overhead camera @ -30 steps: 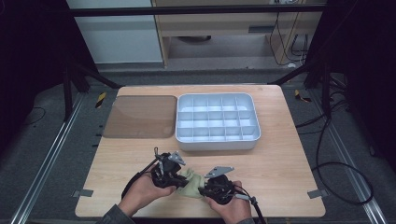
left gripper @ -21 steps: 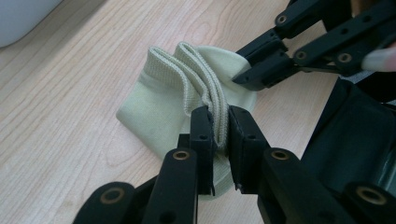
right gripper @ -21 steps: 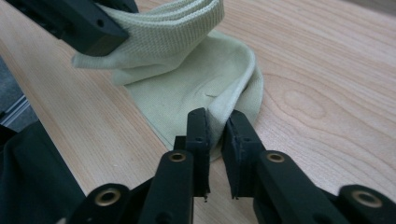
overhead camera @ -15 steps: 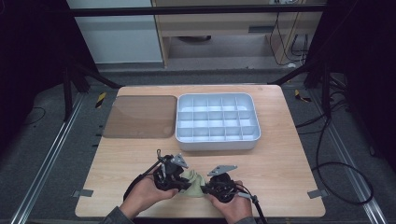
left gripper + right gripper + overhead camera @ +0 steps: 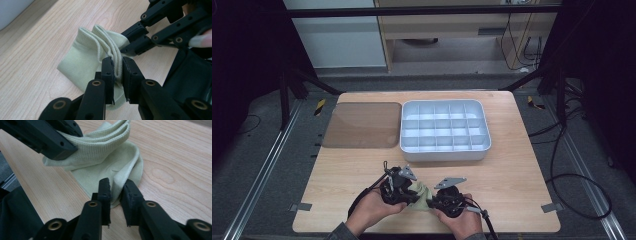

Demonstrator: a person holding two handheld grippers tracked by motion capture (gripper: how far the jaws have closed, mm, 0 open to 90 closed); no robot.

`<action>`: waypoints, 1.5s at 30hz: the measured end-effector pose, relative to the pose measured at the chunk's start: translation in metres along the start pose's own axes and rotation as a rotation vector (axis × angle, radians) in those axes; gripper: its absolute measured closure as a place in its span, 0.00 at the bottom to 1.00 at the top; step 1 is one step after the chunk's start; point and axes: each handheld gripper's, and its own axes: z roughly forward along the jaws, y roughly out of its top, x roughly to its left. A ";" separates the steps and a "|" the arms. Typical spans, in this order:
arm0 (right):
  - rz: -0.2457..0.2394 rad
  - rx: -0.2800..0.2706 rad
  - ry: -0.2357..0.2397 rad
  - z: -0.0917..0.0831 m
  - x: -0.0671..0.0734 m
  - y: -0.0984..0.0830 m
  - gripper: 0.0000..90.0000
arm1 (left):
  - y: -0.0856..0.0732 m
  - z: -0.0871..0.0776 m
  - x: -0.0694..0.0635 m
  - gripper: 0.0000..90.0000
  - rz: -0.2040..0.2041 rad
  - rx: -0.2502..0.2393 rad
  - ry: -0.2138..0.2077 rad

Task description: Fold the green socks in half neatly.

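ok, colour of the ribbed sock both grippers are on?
Pale yellow-green knit sock, plain, no pattern; clearest in the left gripper view.

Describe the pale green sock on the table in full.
The sock is pale yellow-green knit fabric with a ribbed cuff, bunched and folded, its lower part resting on the wooden table near the front edge. The left gripper pinches the ribbed cuff folds between its jaws. The right gripper, whose jaws have just been opening, has a fold of the smoother body between its jaws.
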 end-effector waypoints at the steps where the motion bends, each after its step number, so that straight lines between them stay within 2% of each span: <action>1: 0.004 -0.001 -0.002 -0.001 0.000 0.000 0.81 | 0.000 0.000 0.000 0.88 -0.001 -0.001 -0.001; 4: -0.001 0.000 -0.011 -0.003 0.001 0.000 0.72 | 0.001 0.000 0.000 0.84 0.005 -0.018 0.003; 7: -0.014 0.004 -0.032 -0.009 0.002 0.000 0.63 | 0.001 -0.004 -0.005 0.69 -0.011 -0.055 0.018; 9: -0.014 0.003 -0.045 -0.015 0.003 0.000 0.60 | 0.002 -0.009 -0.007 0.60 -0.004 -0.072 0.033; 12: -0.026 0.007 -0.066 -0.023 0.001 0.001 0.58 | 0.003 -0.018 -0.009 0.52 -0.002 -0.105 0.050; 15: -0.019 0.004 -0.083 -0.029 -0.001 0.001 0.58 | 0.003 -0.028 -0.008 0.48 -0.001 -0.134 0.065; 18: -0.015 -0.012 -0.098 -0.035 -0.004 0.003 0.59 | 0.003 -0.036 -0.007 0.47 -0.001 -0.157 0.076; 21: -0.015 -0.022 -0.102 -0.039 -0.003 0.007 0.59 | 0.000 -0.037 -0.005 0.47 0.009 -0.143 0.115; 23: -0.021 -0.031 -0.101 -0.039 0.000 0.011 0.59 | -0.003 -0.034 -0.002 0.47 0.008 -0.132 0.133; 25: -0.031 -0.038 -0.098 -0.040 0.005 0.015 0.59 | -0.008 -0.032 0.001 0.47 0.001 -0.126 0.130; 28: -0.049 -0.040 -0.092 -0.039 0.011 0.022 0.58 | -0.014 -0.029 0.004 0.47 -0.001 -0.116 0.149; 33: -0.056 -0.055 -0.100 -0.036 0.018 0.030 0.57 | -0.025 -0.028 0.008 0.48 -0.015 -0.124 0.169; 40: -0.047 -0.040 -0.099 -0.023 0.022 0.028 0.56 | -0.043 -0.014 0.010 0.49 -0.040 -0.092 0.157; 45: -0.038 -0.036 -0.112 -0.015 0.023 0.028 0.53 | -0.043 -0.006 0.007 0.49 -0.038 -0.088 0.153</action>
